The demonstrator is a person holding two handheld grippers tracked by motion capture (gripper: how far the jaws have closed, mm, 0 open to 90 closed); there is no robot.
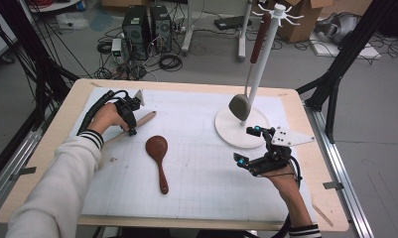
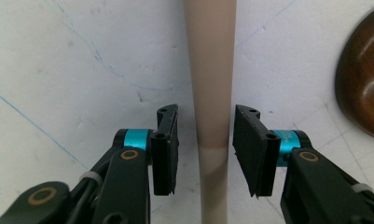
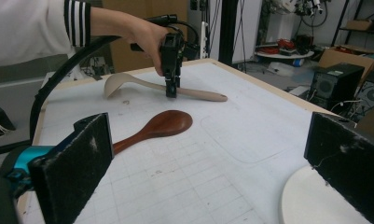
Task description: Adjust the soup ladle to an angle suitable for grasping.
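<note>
Colours and patterns, table scene

Pale beige ladle (image 2: 211, 84) runs between the black jaws of the left gripper (image 2: 205, 149), which has cyan collars; dark reddish-brown spoon (image 1: 158, 157) lies beside them on a white mat (image 1: 201, 163) with a faint grid. Sleeve (image 1: 62, 183) is white, cuff striped black. White stand (image 1: 236, 130) near the black right gripper (image 1: 249, 146).

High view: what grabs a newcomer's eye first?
The white rack at the table's far right, with a grey-headed ladle hanging from it. Then the dark wooden spoon lying mid-mat. At the left, the left gripper straddles the handle of a pale ladle, its jaws a little apart from it; the right gripper rests open by the rack's base.
</note>
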